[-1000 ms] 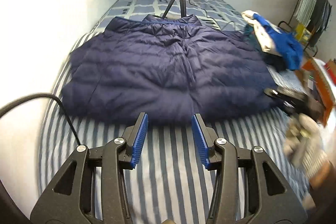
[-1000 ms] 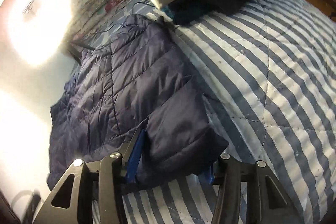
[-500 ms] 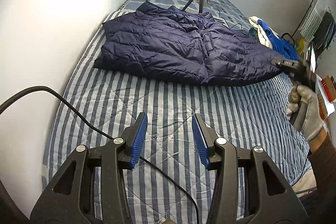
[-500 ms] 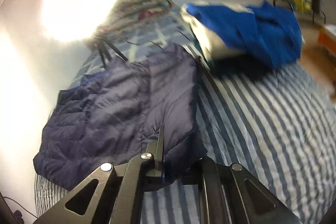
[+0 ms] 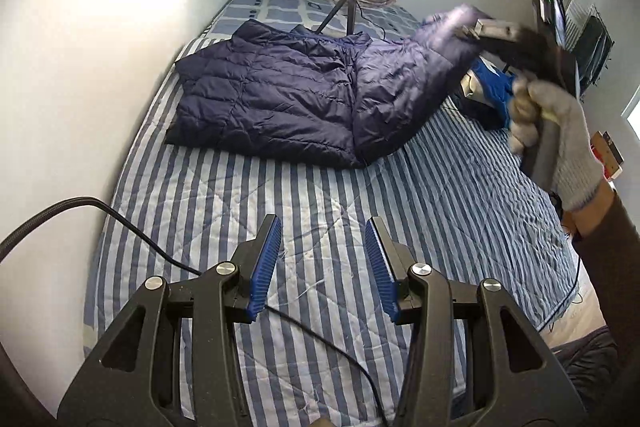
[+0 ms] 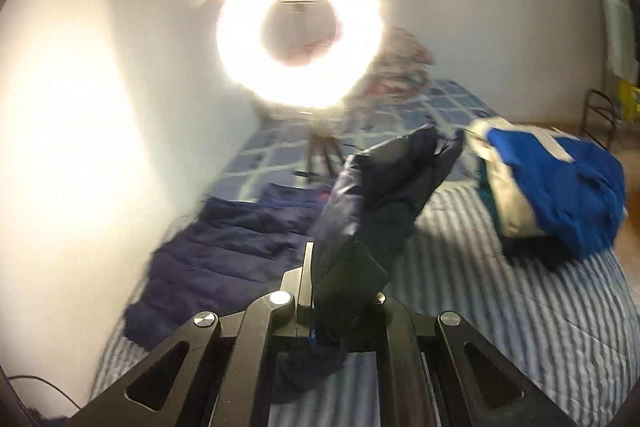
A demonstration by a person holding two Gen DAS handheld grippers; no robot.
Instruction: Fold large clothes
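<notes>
Two tongs: right tongs (image 6: 320, 291) clamp one jacket (image 5: 280, 99); left tongs (image 5: 322, 263) empty.

Navy quilted puffer jacket (image 5: 272, 99), laid flat across the far half of the striped bed (image 5: 320, 211), collar toward the head end and hem toward the foot. The body is spread along the bed's wall-side edge. One sleeve (image 6: 380, 199) is raised clear of the bedding above the opposite edge, its cuff pinched and its length draped downward.
</notes>
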